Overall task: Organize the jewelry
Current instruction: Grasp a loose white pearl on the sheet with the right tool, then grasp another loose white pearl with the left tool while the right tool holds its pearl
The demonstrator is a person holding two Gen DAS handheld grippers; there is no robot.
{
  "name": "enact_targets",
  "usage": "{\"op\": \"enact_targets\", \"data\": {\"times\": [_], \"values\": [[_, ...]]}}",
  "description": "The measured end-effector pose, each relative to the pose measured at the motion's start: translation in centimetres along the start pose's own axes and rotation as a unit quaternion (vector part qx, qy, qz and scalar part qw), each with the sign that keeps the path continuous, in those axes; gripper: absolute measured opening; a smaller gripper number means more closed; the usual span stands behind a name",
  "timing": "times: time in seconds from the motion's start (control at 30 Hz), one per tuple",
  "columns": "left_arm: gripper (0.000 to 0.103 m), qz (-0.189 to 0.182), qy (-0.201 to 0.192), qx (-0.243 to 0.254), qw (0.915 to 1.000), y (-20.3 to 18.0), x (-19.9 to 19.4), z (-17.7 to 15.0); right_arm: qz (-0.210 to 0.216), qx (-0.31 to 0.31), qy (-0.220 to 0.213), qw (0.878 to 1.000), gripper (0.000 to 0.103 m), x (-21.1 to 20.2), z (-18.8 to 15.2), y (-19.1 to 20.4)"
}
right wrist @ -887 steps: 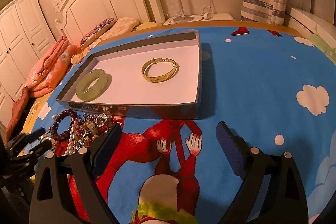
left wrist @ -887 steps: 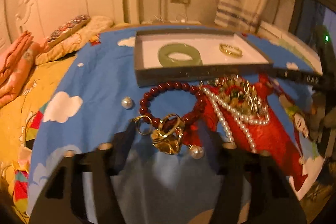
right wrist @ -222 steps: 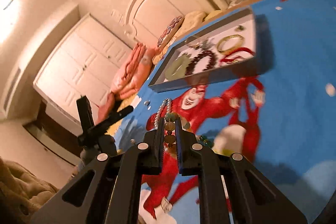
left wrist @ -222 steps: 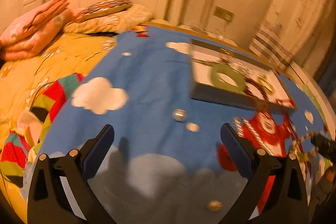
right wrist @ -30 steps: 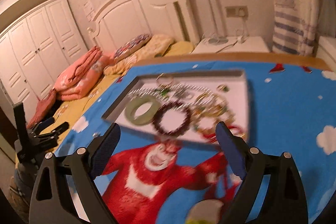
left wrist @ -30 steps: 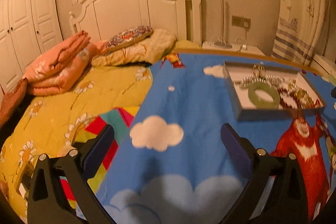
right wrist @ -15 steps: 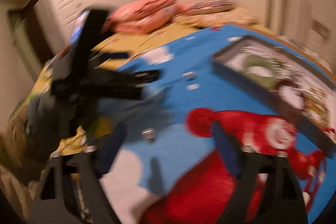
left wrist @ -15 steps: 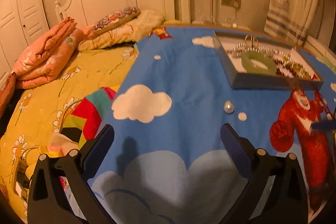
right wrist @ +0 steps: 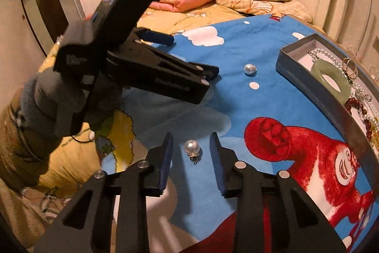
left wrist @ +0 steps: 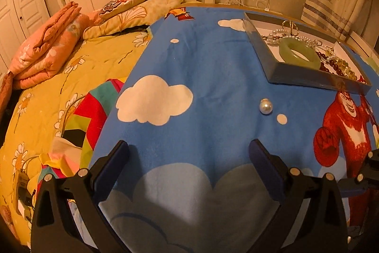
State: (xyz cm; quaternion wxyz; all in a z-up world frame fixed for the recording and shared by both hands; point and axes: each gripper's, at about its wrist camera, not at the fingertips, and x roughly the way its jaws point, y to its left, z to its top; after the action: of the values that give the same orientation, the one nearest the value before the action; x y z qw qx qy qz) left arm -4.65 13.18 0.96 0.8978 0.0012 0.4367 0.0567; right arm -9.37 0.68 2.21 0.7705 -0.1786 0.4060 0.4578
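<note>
- Right claw (right wrist: 190, 159) is low over the blue cloth (right wrist: 236, 49), jaws closing, and a pearl earring (right wrist: 191, 148) sits between the pads, not yet touched!
- That near pearl lies toward the cloth's front edge, with its little metal setting pointing back at the claw.
- A second pearl (right wrist: 250, 69) waits farther up the cloth, just off the near-left corner of the tray (right wrist: 305, 87).
- Left claw (left wrist: 189, 158) hangs wide open, holding nothing; in its view the second pearl is ahead of it.
- My read: tiny, light, hard and glossy, so it may roll or squirt out.
- Best bet is pinching across the round bead's middle, gently and squarely.
- Tray already holds the jade bangle (right wrist: 330, 80) and beads.
</note>
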Motion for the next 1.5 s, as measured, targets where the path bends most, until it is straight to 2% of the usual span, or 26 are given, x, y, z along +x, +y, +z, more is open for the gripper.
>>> {"op": "enact_targets", "data": {"times": [0.13, 0.2, 0.23, 0.33, 0.43, 0.57, 0.67, 0.83, 0.9, 0.93, 1.0, 1.07, 1.17, 1.2, 1.27, 1.37, 1.5], "values": [[0.101, 0.000, 0.000, -0.001, 1.0000, 0.0, 0.0, 0.0, -0.014, -0.014, 0.002, 1.000, 0.029, 0.0, -0.4, 0.3], [0.101, 0.000, 0.001, -0.001, 1.0000, 0.1, 0.0, 0.0, -0.022, -0.024, 0.002, 0.999, 0.023, 0.0, -0.5, 0.6], [0.101, 0.000, 0.001, -0.001, 1.0000, 0.2, 0.0, 0.0, -0.024, -0.028, 0.001, 0.999, 0.016, 0.0, -0.6, 0.7], [0.101, 0.002, 0.002, -0.002, 1.0000, 0.2, 0.0, 0.0, -0.024, -0.027, -0.009, 0.999, 0.016, -0.6, -1.1, 0.5], [0.101, 0.004, 0.003, -0.003, 1.0000, 0.1, 0.0, -0.1, -0.020, -0.008, -0.026, 0.999, 0.016, -1.3, -1.3, -0.3], [0.101, -0.002, 0.009, -0.016, 0.9998, 0.3, 0.1, -0.1, -0.039, 0.022, -0.058, 0.997, 0.016, -2.9, -1.6, -2.1], [0.101, -0.006, 0.012, -0.027, 0.9995, 0.4, 0.2, -0.1, -0.074, 0.071, -0.090, 0.991, 0.016, -5.0, -2.4, -4.9], [0.101, 0.001, 0.021, -0.040, 0.9990, 0.3, 0.1, -0.1, -0.121, 0.138, -0.119, 0.976, 0.016, -8.0, -4.7, -8.9], [0.095, -0.005, 0.014, -0.049, 0.9987, -0.1, -0.4, -0.2, -0.136, 0.158, -0.126, 0.970, 0.016, -9.0, -5.9, -10.1], [0.087, -0.027, 0.001, -0.051, 0.9984, -0.5, -0.9, -0.3, -0.138, 0.165, -0.128, 0.968, 0.016, -9.3, -6.5, -10.4], [0.080, -0.054, -0.011, -0.044, 0.9975, -1.7, -1.6, -0.2, -0.141, 0.185, -0.133, 0.963, 0.016, -9.7, -7.6, -11.6], [0.072, -0.053, -0.026, -0.030, 0.9978, -3.2, -2.1, 0.5, -0.131, 0.210, -0.145, 0.958, 0.016, -10.4, -8.5, -12.6], [0.070, -0.064, -0.031, -0.019, 0.9973, -4.8, -2.0, 1.8, -0.135, 0.213, -0.153, 0.955, 0.016, -10.7, -8.9, -12.9], [0.068, -0.063, -0.032, -0.014, 0.9974, -5.3, -1.8, 2.2, -0.135, 0.215, -0.157, 0.955, 0.016, -10.9, -9.1, -12.8], [0.058, -0.064, -0.027, 0.001, 0.9976, -6.4, -1.2, 2.6, -0.132, 0.216, -0.161, 0.954, 0.016, -11.2, -9.3, -12.8], [0.047, -0.065, -0.024, 0.015, 0.9975, -7.3, -0.3, 3.2, -0.127, 0.221, -0.165, 0.953, 0.016, -11.3, -9.4, -12.8], [0.046, -0.034, -0.019, 0.037, 0.9986, -8.4, 0.9, 3.4, -0.122, 0.224, -0.166, 0.953, 0.016, -11.4, -9.6, -12.9]]}}
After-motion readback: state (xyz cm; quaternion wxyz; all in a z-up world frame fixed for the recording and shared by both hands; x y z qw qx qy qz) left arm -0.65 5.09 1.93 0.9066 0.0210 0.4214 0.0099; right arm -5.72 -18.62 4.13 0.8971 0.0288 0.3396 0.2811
